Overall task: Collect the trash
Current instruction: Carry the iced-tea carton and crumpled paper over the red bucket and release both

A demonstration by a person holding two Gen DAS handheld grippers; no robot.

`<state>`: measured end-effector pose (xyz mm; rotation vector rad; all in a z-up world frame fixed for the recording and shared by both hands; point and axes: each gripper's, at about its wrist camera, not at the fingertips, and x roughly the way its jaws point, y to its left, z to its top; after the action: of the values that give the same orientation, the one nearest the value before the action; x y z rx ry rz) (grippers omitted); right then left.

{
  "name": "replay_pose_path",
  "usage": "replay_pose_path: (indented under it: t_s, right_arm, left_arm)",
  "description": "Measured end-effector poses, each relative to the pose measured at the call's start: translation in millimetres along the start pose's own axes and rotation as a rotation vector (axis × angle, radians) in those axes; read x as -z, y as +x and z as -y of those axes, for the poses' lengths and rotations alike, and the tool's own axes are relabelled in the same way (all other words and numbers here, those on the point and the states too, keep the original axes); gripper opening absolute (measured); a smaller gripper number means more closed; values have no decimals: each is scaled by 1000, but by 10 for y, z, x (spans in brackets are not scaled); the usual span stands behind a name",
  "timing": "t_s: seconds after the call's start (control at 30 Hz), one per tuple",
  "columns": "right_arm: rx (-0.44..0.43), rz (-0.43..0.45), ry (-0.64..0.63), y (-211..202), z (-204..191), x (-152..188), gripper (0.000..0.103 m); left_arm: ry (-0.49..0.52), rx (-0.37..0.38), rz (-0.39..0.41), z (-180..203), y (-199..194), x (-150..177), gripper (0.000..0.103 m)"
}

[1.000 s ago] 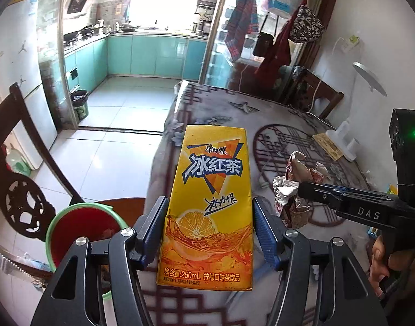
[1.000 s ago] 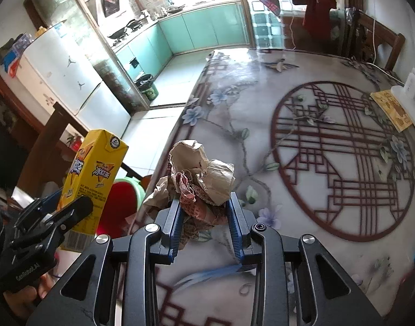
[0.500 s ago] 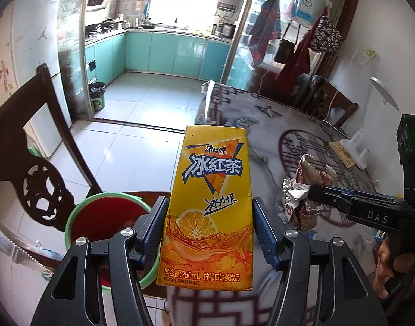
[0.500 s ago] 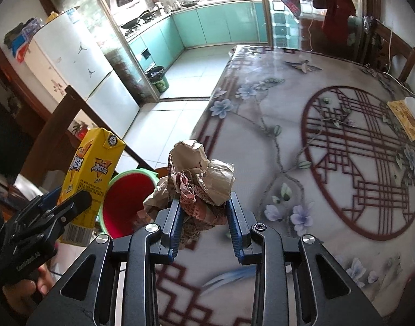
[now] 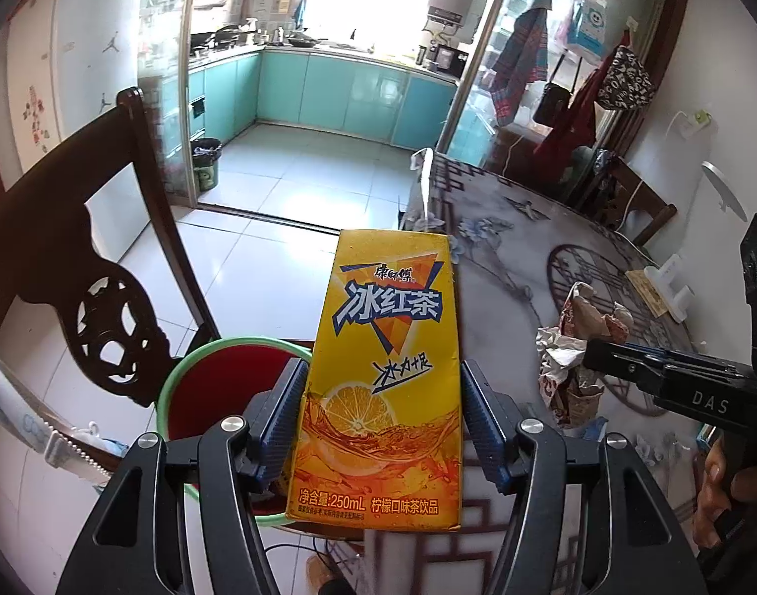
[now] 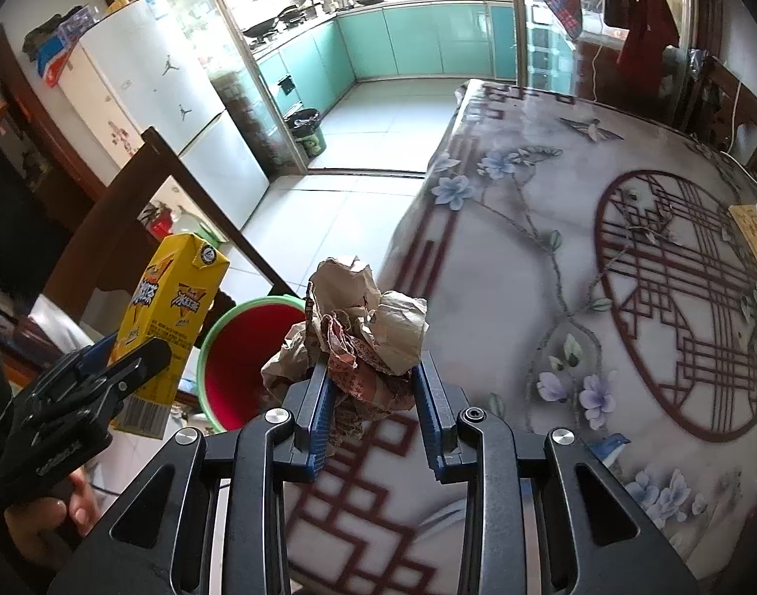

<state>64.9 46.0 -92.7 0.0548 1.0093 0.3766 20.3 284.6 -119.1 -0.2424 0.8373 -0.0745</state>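
Two grippers loaded, both near table edge. Left gripper clamped about half-wide on yellow drink carton, blue pads pressed flat to both sides, carton upright with print facing camera. Carton held off the left edge of patterned table, partly over red bin with green rim; bin on floor beside dark wooden chair. Right gripper closed narrow on crumpled paper wad, wad bulging above the pads. Wad held over near left corner of table, just right of bin. Hand gripping left tool handle, lower left. Tiled kitchen floor far behind.
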Motion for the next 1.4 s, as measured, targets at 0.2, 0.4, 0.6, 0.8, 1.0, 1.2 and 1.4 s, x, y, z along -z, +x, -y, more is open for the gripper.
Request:
replay_pose_path:
  t_s: [0.2,0.4,0.6,0.8,1.0,1.2,1.4]
  right_arm:
    - [-5,1,-9,52,-128,-1,30]
    - [-12,-11,-21,125,-247,7,30]
    - [-21,-25,-39,209,-363,5,30]
    - [-38,-45,-67,300,-530,-10,30]
    - [-74,-71,-112,447,-749,-15,30]
    - [-103,-119,-159,685,-965,-11,31]
    - [-111,-163,-195,933,-1137,-6,31]
  left_arm:
    - [-13,-14,6,-169,-29,8,60]
    - [-40,-38,0,-351,-15,40,60]
    - [-70,-69,-11,-528,21,83,60]
    - [-97,-95,-24,-700,87,128,60]
    - [-127,-137,-47,-881,167,178,60]
    - [-159,-180,-79,-1075,294,232,60]
    - [-178,-213,-118,-1248,482,277,60]
